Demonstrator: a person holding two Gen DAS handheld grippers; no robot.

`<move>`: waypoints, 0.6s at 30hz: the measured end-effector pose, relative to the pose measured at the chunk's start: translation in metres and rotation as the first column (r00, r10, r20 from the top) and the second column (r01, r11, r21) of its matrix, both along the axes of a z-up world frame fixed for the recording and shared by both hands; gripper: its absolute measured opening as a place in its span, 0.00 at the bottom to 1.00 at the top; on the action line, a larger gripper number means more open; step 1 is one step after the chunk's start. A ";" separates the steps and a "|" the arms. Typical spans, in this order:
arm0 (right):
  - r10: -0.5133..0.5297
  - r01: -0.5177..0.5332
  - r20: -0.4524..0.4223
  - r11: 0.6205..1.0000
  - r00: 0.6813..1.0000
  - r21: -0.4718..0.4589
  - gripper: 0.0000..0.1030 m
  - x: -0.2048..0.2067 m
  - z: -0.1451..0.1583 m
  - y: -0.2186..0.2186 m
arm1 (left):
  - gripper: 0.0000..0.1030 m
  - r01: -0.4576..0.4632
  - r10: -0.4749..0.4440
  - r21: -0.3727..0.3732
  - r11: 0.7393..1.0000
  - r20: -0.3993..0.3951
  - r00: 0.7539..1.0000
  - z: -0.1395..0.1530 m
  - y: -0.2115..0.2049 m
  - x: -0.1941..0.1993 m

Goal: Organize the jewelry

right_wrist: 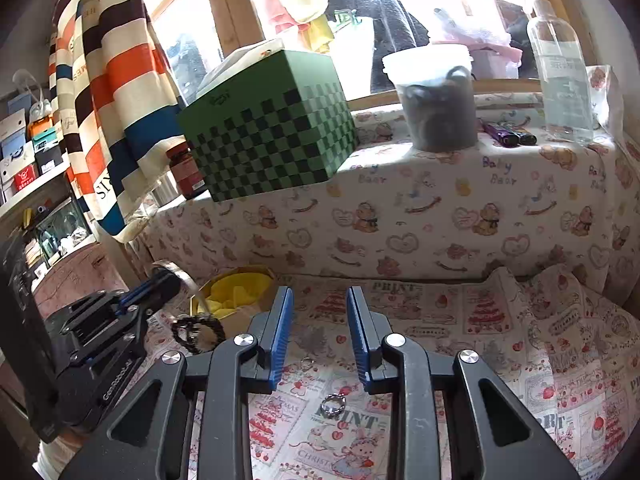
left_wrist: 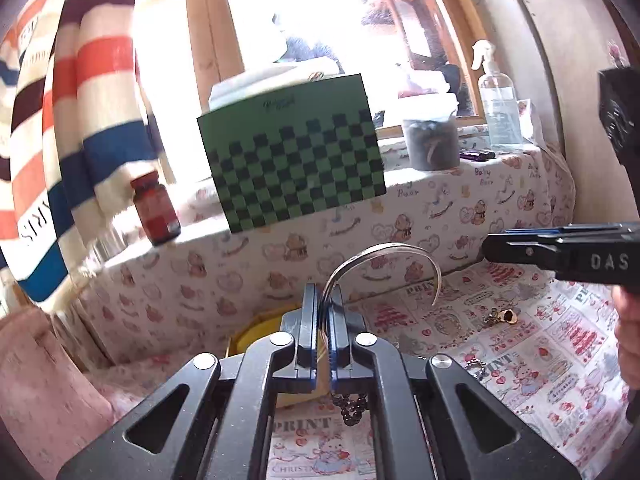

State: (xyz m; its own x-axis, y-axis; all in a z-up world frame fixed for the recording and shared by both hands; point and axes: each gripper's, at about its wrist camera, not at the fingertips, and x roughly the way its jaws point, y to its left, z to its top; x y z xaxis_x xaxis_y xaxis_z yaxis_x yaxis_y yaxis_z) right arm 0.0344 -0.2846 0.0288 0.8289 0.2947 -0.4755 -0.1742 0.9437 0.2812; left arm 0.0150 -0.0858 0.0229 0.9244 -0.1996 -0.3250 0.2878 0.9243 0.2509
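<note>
My left gripper is shut on a silver open bangle and holds it up above the printed cloth; it also shows in the right wrist view, just left of the yellow jewelry box. A black bead bracelet lies in front of that box and shows under my left gripper. My right gripper is open and empty above the cloth, with a silver ring and a smaller ring below it. A gold piece lies on the cloth.
A green checkered box, a red-capped bottle, a grey tub, a spray bottle and lighters stand on the sill ledge behind. A striped curtain hangs at left. Shelves are at far left.
</note>
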 end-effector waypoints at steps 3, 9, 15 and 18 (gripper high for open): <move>-0.024 0.024 -0.010 1.000 1.000 -0.013 0.30 0.002 -0.001 -0.004 | 0.03 0.064 -0.064 0.058 0.996 0.006 0.998 0.000 -0.010 -0.007; -0.057 0.055 -0.032 0.997 0.998 -0.052 0.39 0.007 -0.004 -0.007 | 0.03 0.010 0.015 0.245 0.969 -0.098 0.995 -0.027 -0.031 0.015; -0.102 0.098 -0.064 0.993 0.993 -0.063 0.39 0.012 -0.007 -0.014 | 0.03 0.010 0.005 0.155 0.988 -0.093 0.996 -0.015 -0.022 0.012; -0.134 0.129 -0.111 0.991 0.985 -0.047 0.39 0.017 -0.011 -0.024 | 0.03 -0.005 0.014 0.079 0.997 -0.119 0.993 -0.007 -0.011 0.014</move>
State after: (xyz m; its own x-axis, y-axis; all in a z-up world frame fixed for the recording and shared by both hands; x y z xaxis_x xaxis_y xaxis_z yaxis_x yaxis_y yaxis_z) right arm 0.0515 -0.3082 0.0183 0.7993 0.1660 -0.5775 -0.0172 0.9670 0.2542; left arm 0.0295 -0.0970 0.0157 0.8796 -0.1603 -0.4478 0.3112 0.9059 0.2871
